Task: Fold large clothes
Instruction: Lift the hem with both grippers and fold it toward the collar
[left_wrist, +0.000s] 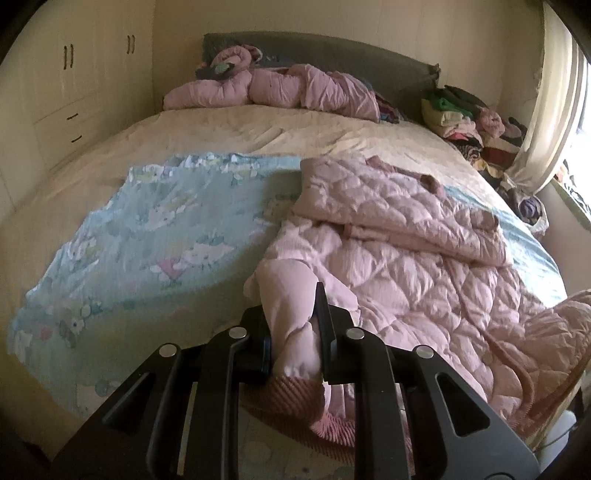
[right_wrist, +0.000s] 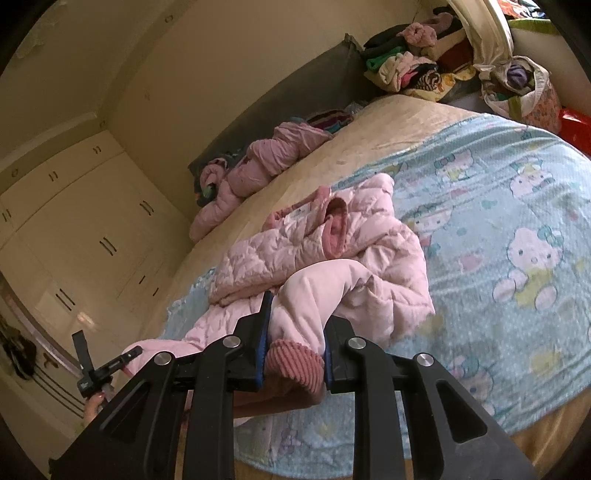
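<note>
tongs, two, one per hand.

left wrist view: left gripper (left_wrist: 293, 325), jaws clamped on one sleeve (left_wrist: 291, 295) of the pink quilted coat (left_wrist: 399, 258), ribbed cuff (left_wrist: 295, 395) hanging below the pads. coat, one, crumpled on the right half of the bed (left_wrist: 221, 129), over one pale blue cartoon-print blanket (left_wrist: 147, 229). one bunched pink duvet (left_wrist: 288, 88) against one grey headboard (left_wrist: 332, 48). one heap of mixed clothes (left_wrist: 465, 118) right of the bed, beside one curtain (left_wrist: 546, 110). cream wardrobe (left_wrist: 74, 74) at left.

right wrist view: right gripper (right_wrist: 297, 328), jaws closed on the other sleeve (right_wrist: 317, 291), its ribbed cuff (right_wrist: 295, 362) between the blue pads. coat body (right_wrist: 314, 251) lying on the blanket (right_wrist: 517, 221). left gripper (right_wrist: 110, 365) low at left, part of the coat running to it. one filled bag (right_wrist: 524, 88) near the clothes heap (right_wrist: 413, 62).
</note>
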